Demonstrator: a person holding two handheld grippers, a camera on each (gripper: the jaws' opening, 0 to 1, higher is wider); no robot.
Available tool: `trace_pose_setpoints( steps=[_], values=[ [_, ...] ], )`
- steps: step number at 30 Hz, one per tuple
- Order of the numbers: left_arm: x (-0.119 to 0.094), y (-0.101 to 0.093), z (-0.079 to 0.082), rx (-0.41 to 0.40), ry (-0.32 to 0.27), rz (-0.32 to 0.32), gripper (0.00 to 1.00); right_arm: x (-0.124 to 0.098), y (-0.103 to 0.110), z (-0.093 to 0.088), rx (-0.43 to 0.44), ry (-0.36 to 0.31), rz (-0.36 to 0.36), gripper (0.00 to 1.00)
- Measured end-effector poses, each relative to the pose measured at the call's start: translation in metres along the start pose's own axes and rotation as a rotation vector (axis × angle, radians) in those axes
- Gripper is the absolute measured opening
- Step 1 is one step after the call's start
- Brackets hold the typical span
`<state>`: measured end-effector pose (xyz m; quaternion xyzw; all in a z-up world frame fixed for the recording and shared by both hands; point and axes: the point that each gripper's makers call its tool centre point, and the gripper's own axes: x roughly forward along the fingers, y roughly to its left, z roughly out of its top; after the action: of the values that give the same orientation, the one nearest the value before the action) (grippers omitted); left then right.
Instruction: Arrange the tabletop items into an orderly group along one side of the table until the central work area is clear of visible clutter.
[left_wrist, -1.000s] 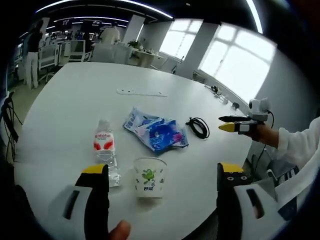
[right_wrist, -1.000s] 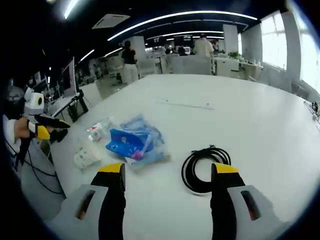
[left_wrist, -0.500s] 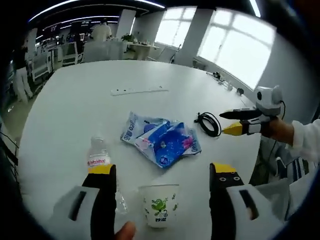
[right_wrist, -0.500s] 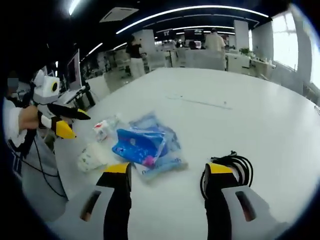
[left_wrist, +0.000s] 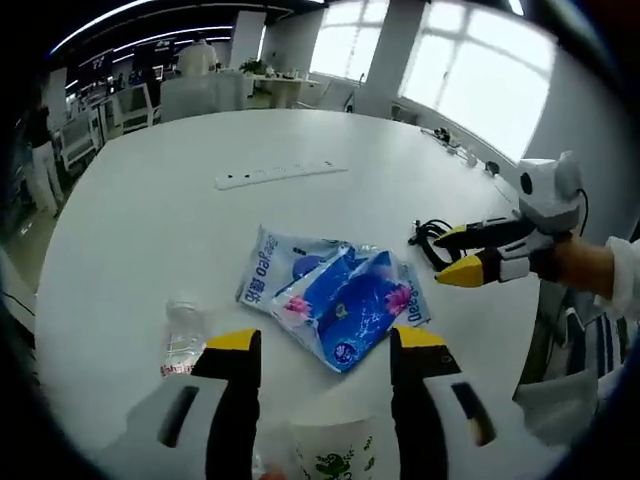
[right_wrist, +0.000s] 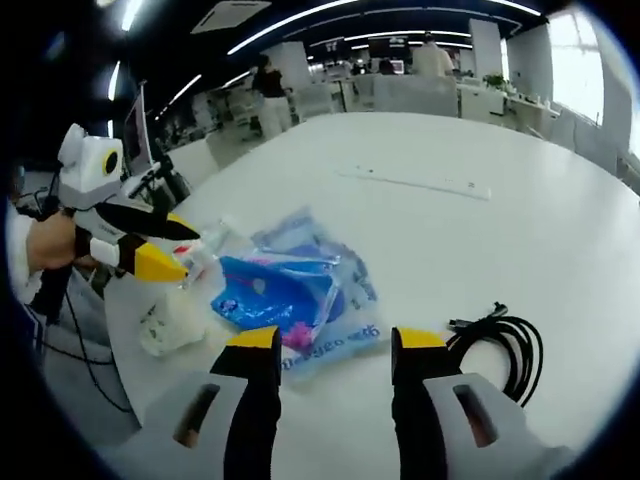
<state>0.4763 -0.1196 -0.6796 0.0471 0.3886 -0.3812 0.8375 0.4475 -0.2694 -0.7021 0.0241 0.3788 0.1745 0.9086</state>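
Hovered open over mid-table clutter: left gripper (left_wrist: 323, 345), right gripper (right_wrist: 333, 342). Lay central, blue packets (left_wrist: 335, 300), bottle (left_wrist: 181, 336) beside; cup (left_wrist: 335, 462) at near edge, cable (right_wrist: 498, 341) apart. Risked toppling cup off edge if nudged.

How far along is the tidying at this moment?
Nothing looks grouped yet. The blue packets, water bottle, paper cup and black cable lie loose on the white table. The left gripper and right gripper are open, holding nothing, jaws pointing at the packets. All moving remains.
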Motion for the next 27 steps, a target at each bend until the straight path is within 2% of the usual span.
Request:
trace_pose_setpoints(
  steps=[3, 7, 14, 17, 22, 27],
  values=[
    [0.006, 0.002, -0.002, 0.012, 0.017, 0.017, 0.49, 0.005, 0.001, 0.0, 0.032, 0.002, 0.005, 0.42],
    [0.013, 0.003, -0.006, -0.014, 0.03, 0.028, 0.45, 0.015, 0.005, 0.0, 0.071, 0.002, 0.017, 0.41],
    [0.02, 0.005, -0.015, -0.019, 0.063, 0.048, 0.38, 0.028, 0.015, -0.002, 0.095, 0.016, 0.031, 0.35],
    [0.022, 0.004, -0.018, -0.037, 0.069, 0.047, 0.33, 0.033, 0.02, -0.004, 0.082, 0.026, 0.039, 0.33],
    [0.026, 0.003, -0.022, -0.036, 0.083, 0.056, 0.16, 0.039, 0.025, -0.008, 0.076, 0.042, 0.049, 0.3],
    [0.03, -0.002, -0.022, -0.033, 0.089, 0.038, 0.1, 0.042, 0.03, -0.012, 0.061, 0.053, 0.061, 0.25]
  ],
)
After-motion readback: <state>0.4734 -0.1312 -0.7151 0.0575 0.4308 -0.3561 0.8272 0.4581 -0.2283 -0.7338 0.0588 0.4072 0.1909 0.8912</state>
